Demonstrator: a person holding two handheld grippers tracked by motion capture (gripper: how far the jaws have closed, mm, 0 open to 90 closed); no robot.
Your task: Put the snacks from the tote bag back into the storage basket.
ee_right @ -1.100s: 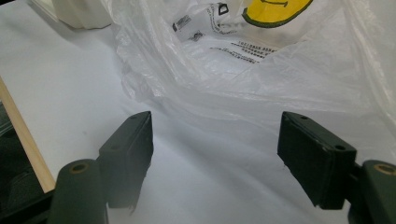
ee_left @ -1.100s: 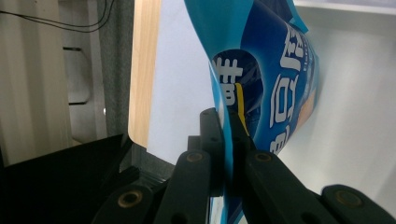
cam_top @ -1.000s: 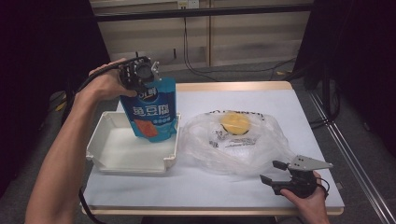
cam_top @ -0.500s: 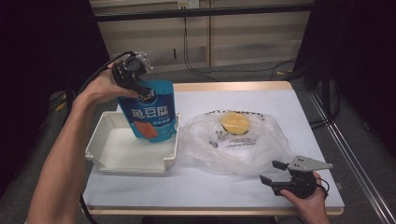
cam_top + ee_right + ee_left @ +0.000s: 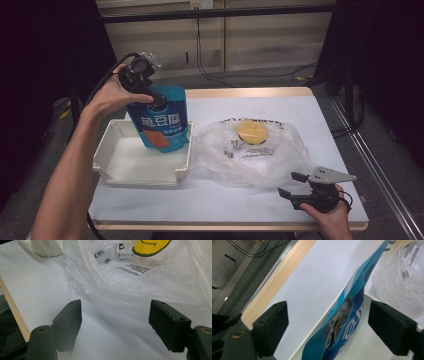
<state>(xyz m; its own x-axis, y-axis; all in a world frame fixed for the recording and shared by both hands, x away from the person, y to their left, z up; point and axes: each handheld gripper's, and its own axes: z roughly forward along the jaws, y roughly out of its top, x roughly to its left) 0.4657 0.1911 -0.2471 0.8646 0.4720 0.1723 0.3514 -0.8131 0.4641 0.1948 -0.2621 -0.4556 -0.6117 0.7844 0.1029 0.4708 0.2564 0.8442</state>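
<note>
One blue pouch (image 5: 162, 120) stands in the one white tray (image 5: 112, 162), between my left gripper (image 5: 329, 322) jaws, just opened wide off it. My right gripper (image 5: 294, 186) gapes empty near one plastic bag (image 5: 250, 152).

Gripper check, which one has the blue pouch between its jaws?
The left gripper: its jaws have just been opening, and the blue pouch stands between them in the white tray. The right gripper faces the plastic bag.

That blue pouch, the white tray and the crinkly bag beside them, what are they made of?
The blue pouch looks like glossy printed plastic film: it shines and bends along its edge. The white tray seems to be matte rigid plastic, with smooth moulded walls. The bag is thin translucent plastic, wrinkled, with print and a yellow shape showing through.
</note>
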